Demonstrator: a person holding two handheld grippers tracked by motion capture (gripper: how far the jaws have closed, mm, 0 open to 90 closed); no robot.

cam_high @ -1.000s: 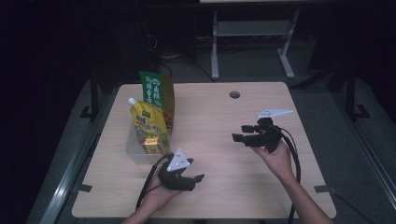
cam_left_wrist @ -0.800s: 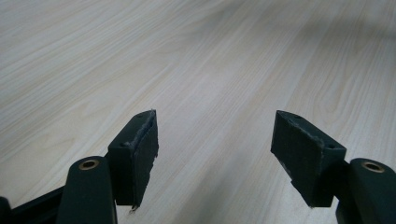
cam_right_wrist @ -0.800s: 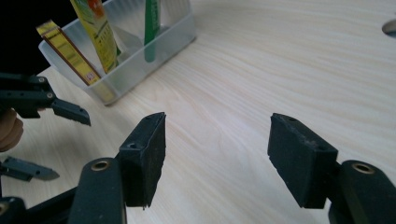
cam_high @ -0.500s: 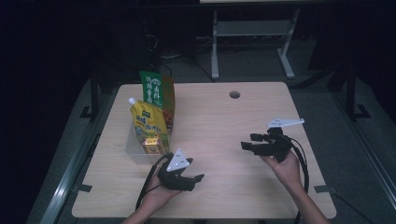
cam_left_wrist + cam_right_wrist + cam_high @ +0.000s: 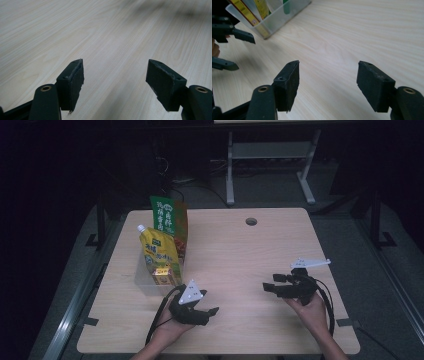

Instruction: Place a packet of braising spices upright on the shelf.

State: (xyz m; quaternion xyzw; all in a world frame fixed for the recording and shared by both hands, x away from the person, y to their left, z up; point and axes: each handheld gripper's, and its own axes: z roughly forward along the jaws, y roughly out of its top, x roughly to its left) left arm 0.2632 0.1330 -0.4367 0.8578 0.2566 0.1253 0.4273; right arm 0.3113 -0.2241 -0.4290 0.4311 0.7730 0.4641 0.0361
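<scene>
The left gripper (image 5: 212,312) rests low over the near part of the wooden table (image 5: 240,250), its jaws spread wide with nothing between them; in the left gripper view bare wood grain lies between the two black pads (image 5: 75,80). The right gripper (image 5: 267,286) sits near the table's right edge and points left toward the other hand. Its jaws have just been opening a little further and stand wide apart, empty, over bare wood. A clear plastic bin (image 5: 150,282) stands at the table's left, just beyond the left gripper, holding a yellow spouted pouch (image 5: 159,252) and a green packet (image 5: 167,220), both upright.
</scene>
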